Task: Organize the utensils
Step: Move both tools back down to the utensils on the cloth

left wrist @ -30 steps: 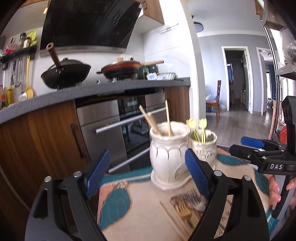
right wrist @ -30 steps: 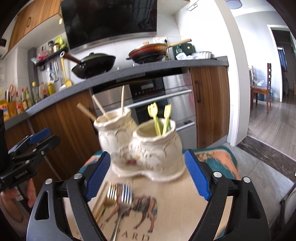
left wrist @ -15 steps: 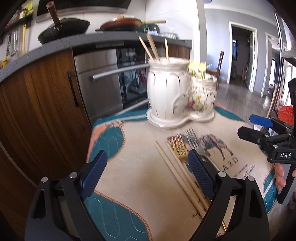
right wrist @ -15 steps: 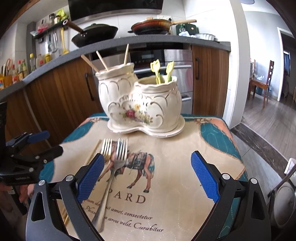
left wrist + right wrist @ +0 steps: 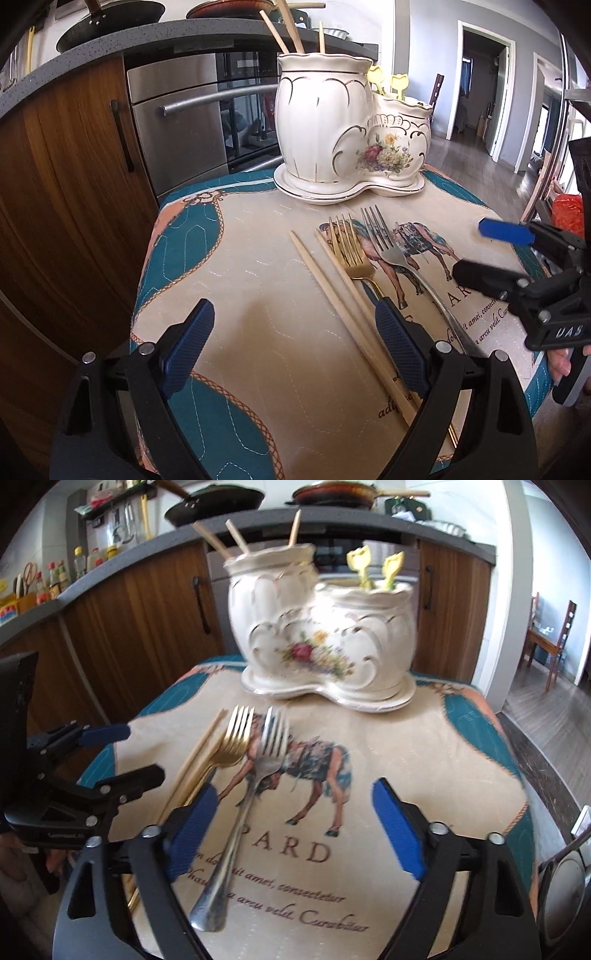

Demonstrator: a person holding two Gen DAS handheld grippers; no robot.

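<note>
Now both hand-held grippers are tipping down from the kitchen counter toward the table, so the loose cutlery is filling each view where a second ago the holder dominated; the left gripper (image 5: pixel 291 354) is standing wide with nothing between its blue pads, hovering over the pair of pale wooden chopsticks (image 5: pixel 343 306); the right gripper (image 5: pixel 295 830) has just been closing a little yet is still gaping, its jaws straddling the handle of the plain silver metal fork (image 5: pixel 247 801) without pressing on it. Beside that fork the gold-coloured metal fork (image 5: pixel 231 744) is lying on the beige-and-teal quilted horse-print mat (image 5: pixel 424 757), tines toward the cream two-pot ceramic utensil holder with a flower motif (image 5: pixel 321 638), which is standing well beyond; judging by this, the reaching is ending and the first pickup is starting; nothing is lifted yet.
</note>
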